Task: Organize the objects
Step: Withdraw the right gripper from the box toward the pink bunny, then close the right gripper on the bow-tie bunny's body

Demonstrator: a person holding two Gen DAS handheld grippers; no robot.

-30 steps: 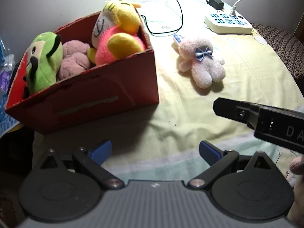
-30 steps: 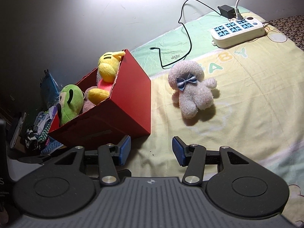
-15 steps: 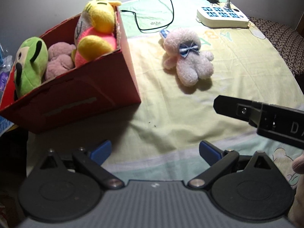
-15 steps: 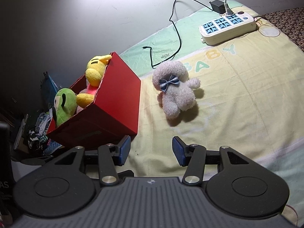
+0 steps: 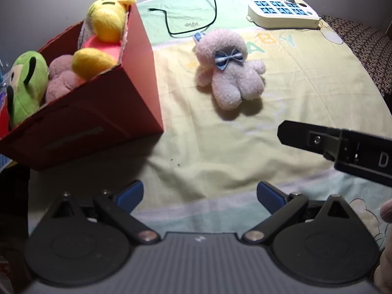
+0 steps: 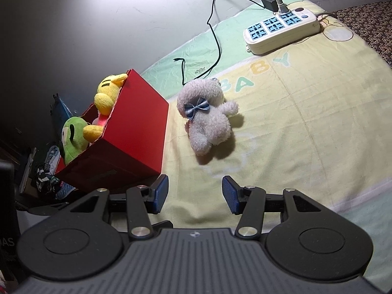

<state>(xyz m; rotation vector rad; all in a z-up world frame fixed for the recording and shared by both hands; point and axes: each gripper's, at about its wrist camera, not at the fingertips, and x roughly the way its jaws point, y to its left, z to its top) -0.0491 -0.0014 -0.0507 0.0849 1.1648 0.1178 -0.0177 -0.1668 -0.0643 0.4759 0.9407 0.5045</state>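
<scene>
A pale pink plush with a blue bow [image 5: 230,73] lies on the yellow blanket, right of a red box [image 5: 103,112]; it also shows in the right wrist view [image 6: 208,120]. The red box [image 6: 137,137] holds a yellow plush [image 5: 105,19], a green plush [image 5: 27,83] and a pink plush [image 5: 61,78]. My left gripper [image 5: 199,194] is open and empty, well short of the plush. My right gripper [image 6: 194,193] is open and empty, just short of the plush and a little to the right of the box. Its body [image 5: 343,147] shows at the right of the left wrist view.
A white power strip [image 6: 281,31] with a plugged adapter and a black cable [image 6: 215,34] lie at the far end of the blanket. Clutter [image 6: 44,171] sits on the floor left of the box. A patterned cloth [image 5: 362,41] edges the right side.
Both grippers have moved; the plush and the box have shifted left in both views. Both grippers stay open and empty.
</scene>
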